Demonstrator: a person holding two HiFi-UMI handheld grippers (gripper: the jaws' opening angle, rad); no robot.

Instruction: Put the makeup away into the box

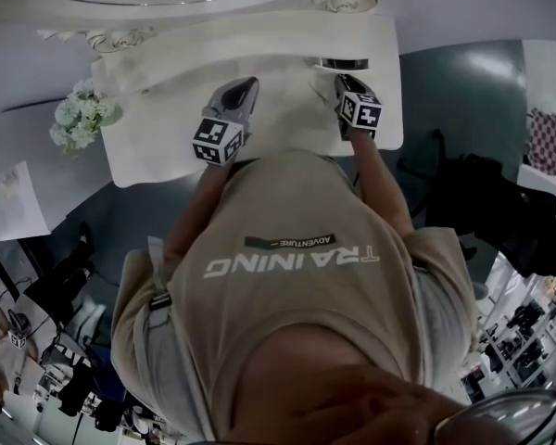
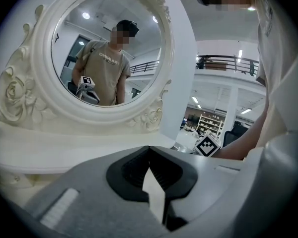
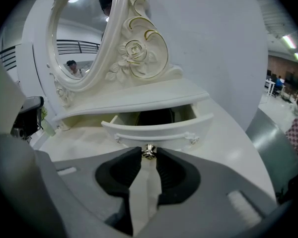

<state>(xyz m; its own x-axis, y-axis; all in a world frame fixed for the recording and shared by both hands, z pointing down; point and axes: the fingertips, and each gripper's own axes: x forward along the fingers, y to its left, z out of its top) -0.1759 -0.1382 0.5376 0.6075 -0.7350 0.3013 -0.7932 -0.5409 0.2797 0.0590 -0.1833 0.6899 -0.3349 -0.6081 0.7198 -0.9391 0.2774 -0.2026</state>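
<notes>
A white dressing table carries a small drawer under the oval mirror. The drawer stands partly pulled out, with something dark inside that I cannot make out. My right gripper is shut on the drawer's small metal knob, pads on either side of it. In the head view it reaches to the table's back right. My left gripper hovers over the tabletop facing the mirror, its tips together and nothing between them. No makeup item shows plainly.
A bunch of pale flowers stands at the table's left edge. The mirror's carved frame rises right behind the drawer. A dark chair or bag sits on the floor to the right. The person's body hides the table's near edge.
</notes>
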